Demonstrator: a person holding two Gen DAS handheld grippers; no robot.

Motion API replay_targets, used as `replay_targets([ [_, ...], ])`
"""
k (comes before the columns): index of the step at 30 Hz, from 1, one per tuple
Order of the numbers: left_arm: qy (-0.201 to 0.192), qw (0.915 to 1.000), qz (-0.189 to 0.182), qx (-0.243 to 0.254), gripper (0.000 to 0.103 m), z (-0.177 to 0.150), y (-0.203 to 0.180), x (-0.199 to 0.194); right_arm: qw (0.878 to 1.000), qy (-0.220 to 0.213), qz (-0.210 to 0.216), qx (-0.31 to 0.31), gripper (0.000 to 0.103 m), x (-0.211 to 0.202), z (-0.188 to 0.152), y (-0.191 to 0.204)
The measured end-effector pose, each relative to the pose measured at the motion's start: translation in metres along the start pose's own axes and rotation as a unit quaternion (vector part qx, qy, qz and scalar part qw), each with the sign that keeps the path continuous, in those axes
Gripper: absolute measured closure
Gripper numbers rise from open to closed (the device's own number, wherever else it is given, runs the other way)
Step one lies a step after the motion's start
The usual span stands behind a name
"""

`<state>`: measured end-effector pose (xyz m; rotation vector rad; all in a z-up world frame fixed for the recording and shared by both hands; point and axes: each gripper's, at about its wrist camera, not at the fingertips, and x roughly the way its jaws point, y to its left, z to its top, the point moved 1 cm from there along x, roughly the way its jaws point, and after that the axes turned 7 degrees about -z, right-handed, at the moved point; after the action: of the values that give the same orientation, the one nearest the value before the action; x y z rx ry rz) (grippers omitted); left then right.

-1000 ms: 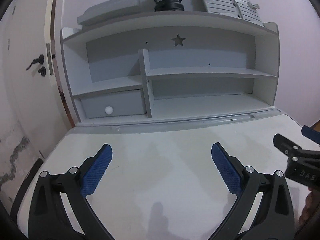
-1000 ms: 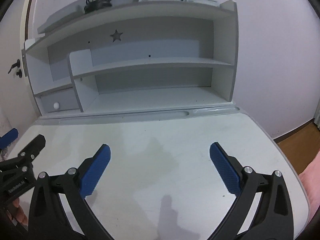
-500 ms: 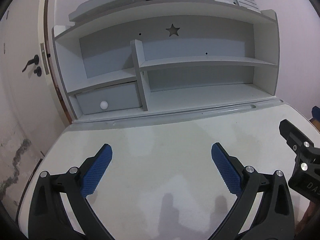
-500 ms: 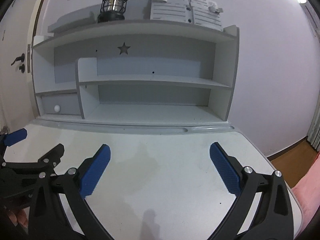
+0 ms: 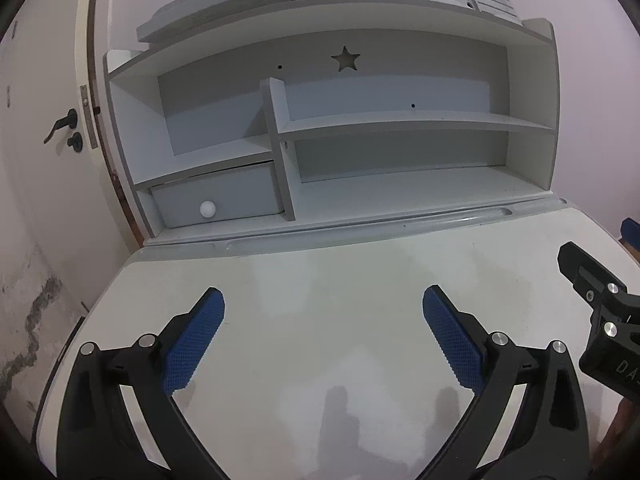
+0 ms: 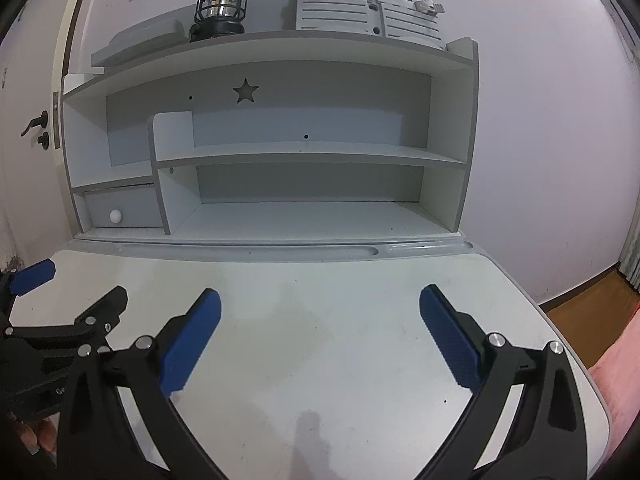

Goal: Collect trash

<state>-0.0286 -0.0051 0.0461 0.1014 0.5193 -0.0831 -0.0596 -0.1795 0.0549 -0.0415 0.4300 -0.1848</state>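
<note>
No trash shows in either view. My left gripper [image 5: 323,320] is open and empty above the white desk top [image 5: 320,280]; it also shows at the left edge of the right wrist view [image 6: 76,296]. My right gripper [image 6: 320,320] is open and empty above the desk top [image 6: 320,292], to the right of the left one. Its black body shows at the right edge of the left wrist view [image 5: 600,320].
A white and grey shelf hutch [image 6: 280,152] stands at the back of the desk, with a small drawer with a white knob [image 5: 207,208] at lower left. A black lantern [image 6: 222,4] and grey slatted boards [image 6: 360,12] sit on top. A door [image 5: 48,120] is at left.
Both grippers have tilted and shifted a little: the hutch sits lower in the right wrist view. Both stay open.
</note>
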Motion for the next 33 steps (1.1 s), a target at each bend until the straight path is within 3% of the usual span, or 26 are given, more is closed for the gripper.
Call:
replay_targets([
  [27, 0.002, 0.9998, 0.001, 0.018, 0.006, 0.002, -0.005, 0.001, 1.000, 0.021, 0.007, 0.014, 0.007, 0.007, -0.001, -0.005],
  [29, 0.003, 0.9999, 0.000, 0.017, 0.006, 0.002, -0.005, 0.002, 0.999, 0.042, -0.012, 0.012, 0.007, 0.013, -0.002, -0.004],
  [33, 0.002, 0.9999, 0.000, 0.015, 0.006, 0.001, -0.004, 0.002, 0.996, 0.090, 0.005, 0.023, 0.007, 0.029, -0.005, -0.007],
])
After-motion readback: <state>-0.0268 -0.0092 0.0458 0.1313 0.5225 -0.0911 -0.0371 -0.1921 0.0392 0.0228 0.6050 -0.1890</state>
